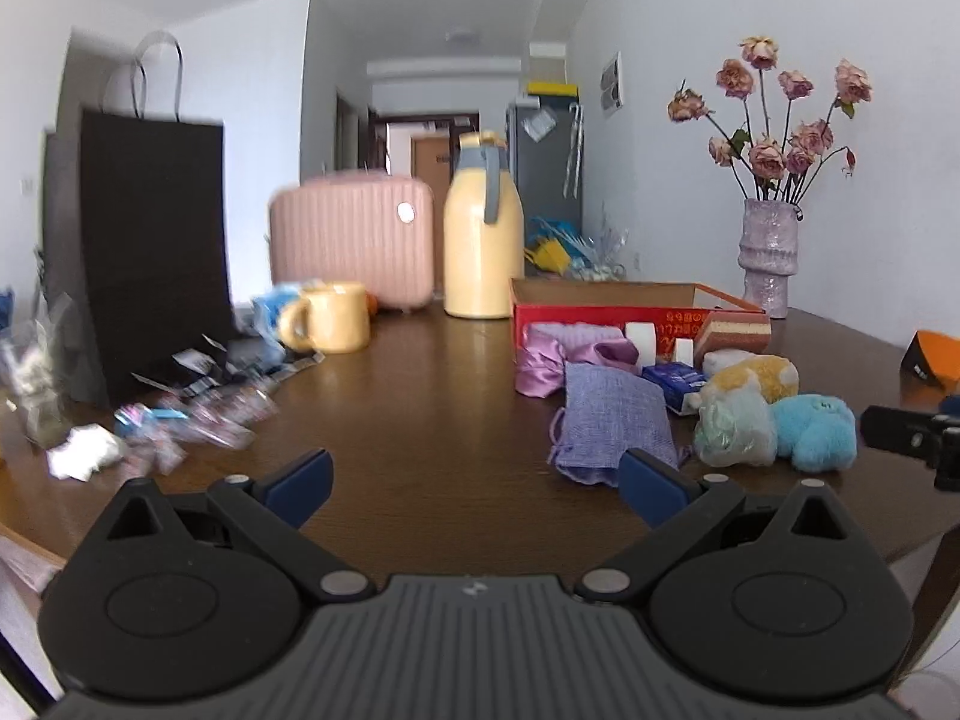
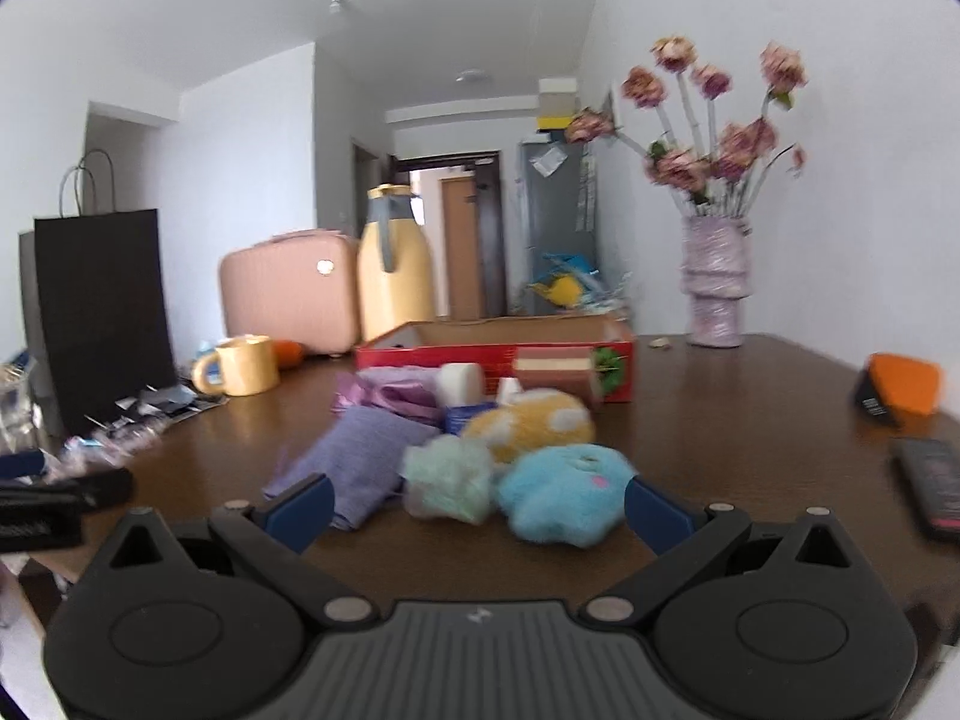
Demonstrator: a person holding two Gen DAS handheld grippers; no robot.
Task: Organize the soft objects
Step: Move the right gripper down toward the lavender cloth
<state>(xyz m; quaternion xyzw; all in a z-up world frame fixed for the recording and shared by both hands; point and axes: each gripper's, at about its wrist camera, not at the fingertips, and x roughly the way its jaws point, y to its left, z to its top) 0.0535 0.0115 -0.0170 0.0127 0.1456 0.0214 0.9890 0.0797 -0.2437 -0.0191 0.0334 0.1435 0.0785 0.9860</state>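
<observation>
A pile of soft things lies on the brown table in front of a red cardboard box [image 1: 606, 315] [image 2: 456, 354]: a blue plush [image 1: 816, 432] [image 2: 564, 492], a pale green plush [image 1: 732, 429] [image 2: 447, 480], a yellow plush [image 1: 762, 375] [image 2: 531, 423], a purple cloth pouch [image 1: 612, 426] [image 2: 360, 456] and shiny purple fabric [image 1: 543, 363] [image 2: 390, 396]. My left gripper [image 1: 474, 486] is open and empty, left of the pile. My right gripper [image 2: 477, 507] is open, close in front of the green and blue plushes.
A yellow mug [image 1: 330, 318] [image 2: 243, 366], yellow jug [image 1: 483, 228], pink case [image 1: 351, 240] and black paper bag [image 1: 156, 240] stand at the left and back. Wrappers [image 1: 198, 414] litter the left. A vase of flowers [image 1: 771, 252] [image 2: 717, 282], an orange box [image 2: 900, 390] and a remote [image 2: 936, 486] are at the right.
</observation>
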